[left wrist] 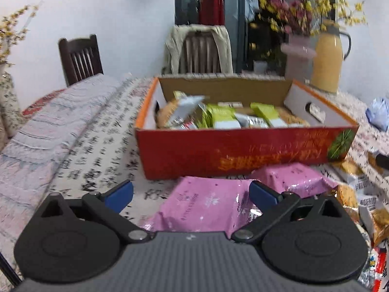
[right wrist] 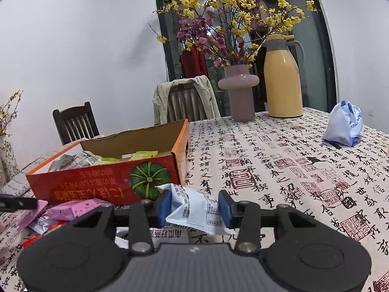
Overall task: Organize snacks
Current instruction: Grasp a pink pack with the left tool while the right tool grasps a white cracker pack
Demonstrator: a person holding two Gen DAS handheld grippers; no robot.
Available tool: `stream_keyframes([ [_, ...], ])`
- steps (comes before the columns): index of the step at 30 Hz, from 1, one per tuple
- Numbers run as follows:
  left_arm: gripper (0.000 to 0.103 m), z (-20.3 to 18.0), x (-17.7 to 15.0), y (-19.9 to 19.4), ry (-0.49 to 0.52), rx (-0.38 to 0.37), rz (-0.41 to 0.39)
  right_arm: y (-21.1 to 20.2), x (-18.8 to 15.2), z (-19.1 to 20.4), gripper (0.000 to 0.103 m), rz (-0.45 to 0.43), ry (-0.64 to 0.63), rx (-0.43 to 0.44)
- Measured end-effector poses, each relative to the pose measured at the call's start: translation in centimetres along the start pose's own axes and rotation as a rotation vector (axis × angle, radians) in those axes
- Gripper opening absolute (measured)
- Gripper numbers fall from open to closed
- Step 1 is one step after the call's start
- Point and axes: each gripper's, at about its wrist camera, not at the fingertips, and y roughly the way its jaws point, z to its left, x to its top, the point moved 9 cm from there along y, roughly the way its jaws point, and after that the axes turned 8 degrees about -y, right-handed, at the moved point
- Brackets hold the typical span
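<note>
Right gripper (right wrist: 194, 206) is clamped on a white snack packet (right wrist: 194, 210), blue pads (right wrist: 163, 206) pressing both its sides; packet held tilted, clear of the tablecloth (right wrist: 279, 170), just in front of the red box (right wrist: 102, 182) near its pumpkin-print corner.

Left gripper (left wrist: 192, 194) has its jaws spread wide, nothing between the pads; it hangs over a pink packet (left wrist: 206, 202) lying on the cloth, a second pink packet (left wrist: 294, 175) just behind, touching the box's front wall.

Red box (left wrist: 218, 150) is open-topped, holding green and silver packets (left wrist: 223, 118) in a loose pile.

More snacks (left wrist: 352, 194) are heaped on the cloth right of the pink ones.

Further back on the table: pink vase (right wrist: 239, 92), yellow thermos (right wrist: 283, 77), white-blue bag (right wrist: 344, 124) well apart from the box.

Left-wrist view is blurred; packet print unreadable there.
</note>
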Motion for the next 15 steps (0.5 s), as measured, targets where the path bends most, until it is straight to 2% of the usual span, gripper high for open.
stream_keyframes([
  [5,0.102,1.4,-0.4,1.8,-0.067,0.040,0.067,-0.2,0.0,0.0,0.042,-0.015,0.006,0.016],
  [9,0.089,2.4,-0.4,2.1,-0.133,0.007,0.110,-0.3,0.1,0.1,0.042,-0.024,0.007,0.028],
  [13,0.084,2.5,-0.5,2.0,-0.135,0.011,0.110,-0.4,0.1,0.0,0.042,-0.030,0.011,0.031],
  [15,0.078,2.5,-0.4,2.0,-0.139,0.015,0.109,-0.4,0.1,0.0,0.042,-0.030,0.011,0.031],
])
